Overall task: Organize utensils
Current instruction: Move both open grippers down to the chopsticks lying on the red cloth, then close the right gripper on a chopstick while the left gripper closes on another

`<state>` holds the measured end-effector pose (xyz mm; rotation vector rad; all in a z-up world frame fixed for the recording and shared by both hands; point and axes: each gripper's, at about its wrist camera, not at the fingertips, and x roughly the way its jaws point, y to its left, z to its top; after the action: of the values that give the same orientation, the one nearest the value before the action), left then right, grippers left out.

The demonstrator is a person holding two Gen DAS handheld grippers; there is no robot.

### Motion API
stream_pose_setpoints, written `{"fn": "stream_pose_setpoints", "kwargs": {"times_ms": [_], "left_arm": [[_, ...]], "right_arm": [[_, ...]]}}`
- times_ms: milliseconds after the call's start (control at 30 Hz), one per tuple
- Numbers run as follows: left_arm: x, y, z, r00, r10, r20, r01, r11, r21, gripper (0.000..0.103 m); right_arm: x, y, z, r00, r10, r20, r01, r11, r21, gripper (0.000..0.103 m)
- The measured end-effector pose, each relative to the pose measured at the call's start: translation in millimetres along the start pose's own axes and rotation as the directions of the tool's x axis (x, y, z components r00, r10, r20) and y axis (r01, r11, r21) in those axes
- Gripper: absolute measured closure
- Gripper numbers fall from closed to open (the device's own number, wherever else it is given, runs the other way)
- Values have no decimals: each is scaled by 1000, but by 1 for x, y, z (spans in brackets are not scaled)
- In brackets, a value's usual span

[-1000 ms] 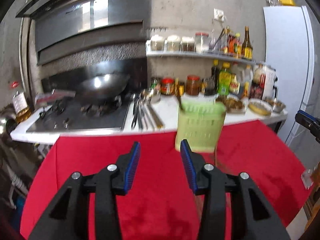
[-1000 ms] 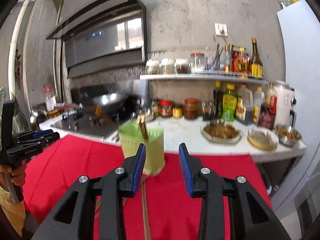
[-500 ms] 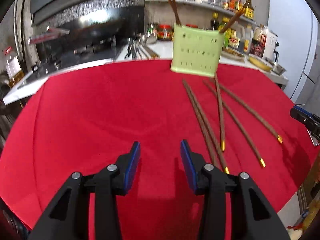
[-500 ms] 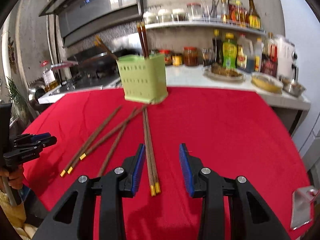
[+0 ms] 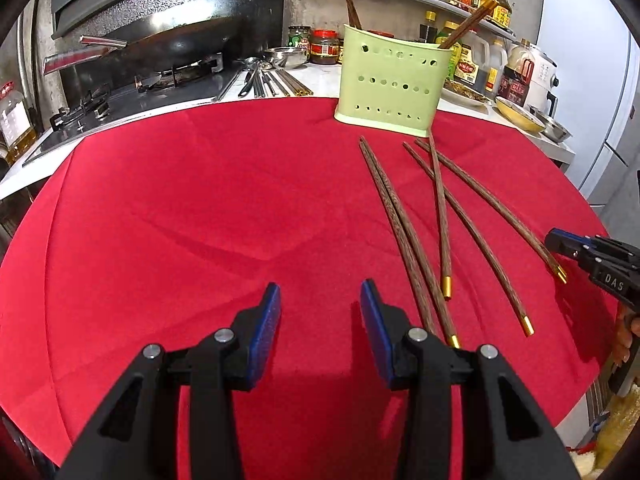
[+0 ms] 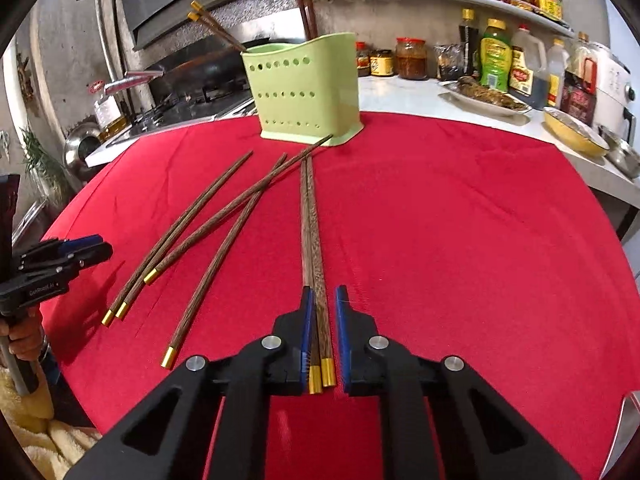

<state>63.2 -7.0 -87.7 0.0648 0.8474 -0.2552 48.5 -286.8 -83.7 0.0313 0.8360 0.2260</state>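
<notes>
Altogether five chopsticks [image 6: 308,216] on cloth [image 6: 440,240].

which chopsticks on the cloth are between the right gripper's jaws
The straight side-by-side pair running toward the green holder; its gold tips sit between the right gripper jaws. The other three lie splayed to its left.
</notes>
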Motion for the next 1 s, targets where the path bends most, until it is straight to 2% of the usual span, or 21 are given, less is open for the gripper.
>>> {"fn": "stream_pose_setpoints", "kwargs": {"times_ms": [67, 233, 367, 433, 567, 733, 867, 1000], "left_arm": [[1, 0, 1, 1000, 1, -2, -1, 1000, -3, 62], [3, -1, 2, 1000, 0, -7, 0, 1000, -5, 62], [3, -5, 3, 1000, -9, -12, 9, 1000, -3, 62], [2, -8, 3, 1000, -24, -14, 24, 1000, -6, 62], [4, -17, 5, 996, -80, -26, 80, 997, -10, 62], [12, -34, 7, 995, -93, -41, 94, 995, 20, 67], [20, -45, 9, 995, -77, -69, 80, 996, 36, 72], [22, -55, 7, 996, -17, -82, 25, 995, 98, 73]], "right_arm": [[3, 0, 0, 1000, -19, -5, 19, 1000, -10, 91], [8, 1, 0, 999, -8, -33, 7, 1000, -19, 91], [9, 6, 0, 999, -48, -23, 47, 998, -47, 91], [8, 8, -4, 997, -72, -10, 71, 996, -50, 95], [2, -3, -8, 996, -90, -5, 90, 996, 11, 95], [-3, -11, -12, 996, -95, -1, 95, 994, 50, 95], [-4, -12, -13, 996, -92, 4, 92, 994, 53, 95], [-4, -12, -14, 996, -89, 6, 89, 994, 57, 95]]}}
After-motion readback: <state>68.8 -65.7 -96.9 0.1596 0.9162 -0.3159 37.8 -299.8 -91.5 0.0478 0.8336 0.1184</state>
